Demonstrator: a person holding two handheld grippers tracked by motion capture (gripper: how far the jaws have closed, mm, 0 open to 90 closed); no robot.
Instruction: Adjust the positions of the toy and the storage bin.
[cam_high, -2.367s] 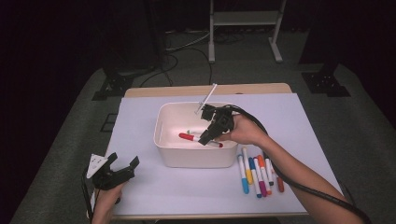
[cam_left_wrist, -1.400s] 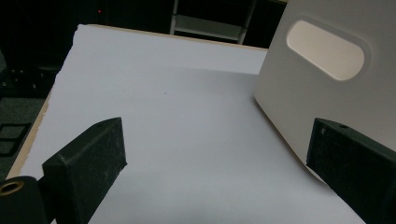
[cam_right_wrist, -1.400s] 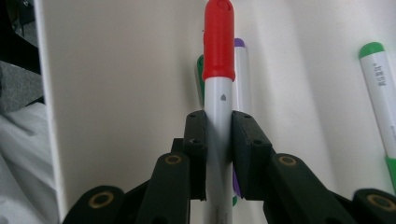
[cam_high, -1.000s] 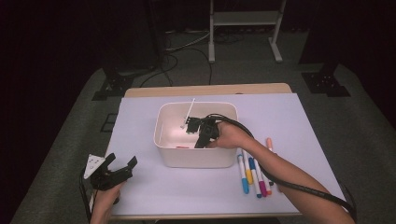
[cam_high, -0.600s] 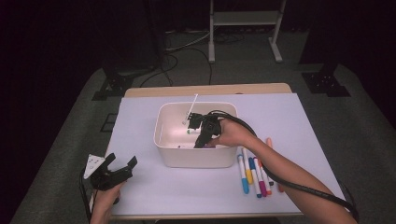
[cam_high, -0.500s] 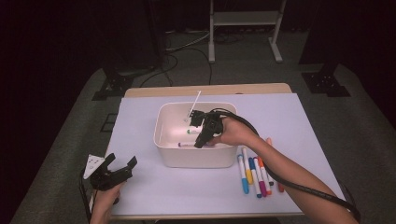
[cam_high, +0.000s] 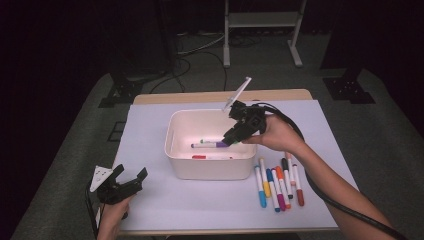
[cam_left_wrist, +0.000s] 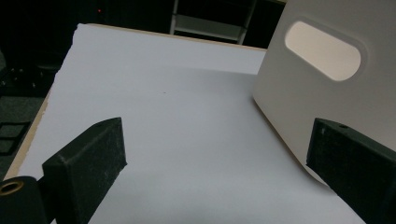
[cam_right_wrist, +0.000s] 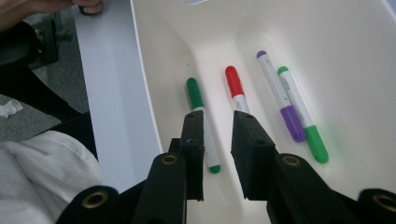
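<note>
A white bin (cam_high: 172, 150) stands mid-table with markers lying in it: a purple one beside a green one (cam_high: 210, 144) and a red one (cam_high: 199, 157). My right gripper (cam_high: 231, 140) hangs over the bin's right side, pointing down into it, jaws shut with nothing between them. The right gripper view has its jaws (cam_right_wrist: 217, 123) above a green marker (cam_right_wrist: 198, 100) and a red marker (cam_right_wrist: 235, 86), with a purple marker (cam_right_wrist: 280, 93) and another green one (cam_right_wrist: 301, 112) to the right. My left gripper (cam_high: 129, 176) rests open at the front left, facing the bin's wall (cam_left_wrist: 327, 84).
Several coloured markers (cam_high: 277, 185) lie in a row on the white table cover (cam_high: 200, 205), to the right of the bin. A cable trails from the right gripper along the forearm. A metal stand (cam_high: 262, 20) stands on the floor beyond the table.
The right gripper was low inside the bin and has lifted up and to the right, with nothing in its jaws. The left gripper has stayed put.
</note>
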